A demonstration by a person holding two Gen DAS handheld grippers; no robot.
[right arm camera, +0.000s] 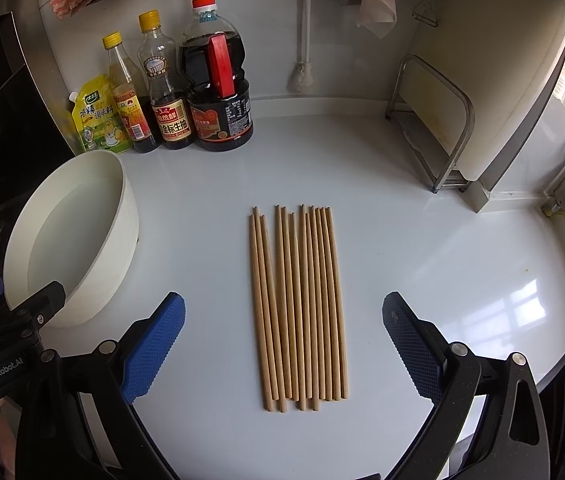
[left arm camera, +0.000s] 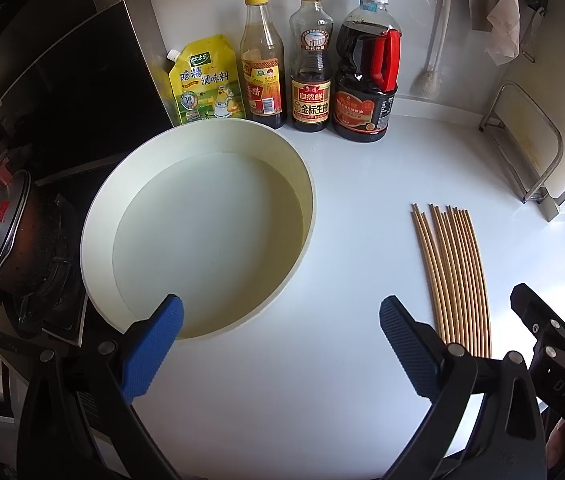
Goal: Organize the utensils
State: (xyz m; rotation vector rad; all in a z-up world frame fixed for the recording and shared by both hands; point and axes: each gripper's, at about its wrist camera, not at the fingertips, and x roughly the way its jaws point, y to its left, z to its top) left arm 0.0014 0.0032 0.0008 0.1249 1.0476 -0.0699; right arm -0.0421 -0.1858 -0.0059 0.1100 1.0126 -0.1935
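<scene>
Right wrist view: I am holding the right gripper (right arm camera: pixel 282 344) spread wide above the white countertop (right arm camera: pixel 422 248), gripping nothing, its blue pads (right arm camera: pixel 154 348) standing to either side of the near ends of the wooden chopsticks (right arm camera: pixel 298 304). These are lying flat in a loose side-by-side row, pointing away from me, three set slightly apart on the left. The white round basin (right arm camera: pixel 122 216) is sitting to their left, well apart from them. Left wrist view: I am keeping the left gripper (left arm camera: pixel 280 340) equally wide apart and empty, its left pad (left arm camera: pixel 150 344) overlapping the basin's near rim (left arm camera: pixel 94 216) in the picture; whether it is touching, I cannot tell. A yellow seasoning pouch (left arm camera: pixel 206 80) and three sauce bottles (left arm camera: pixel 310 68) are standing along the back wall behind the basin, and a lidded pot (left arm camera: pixel 2 236) is resting on the stove at far left.
</scene>
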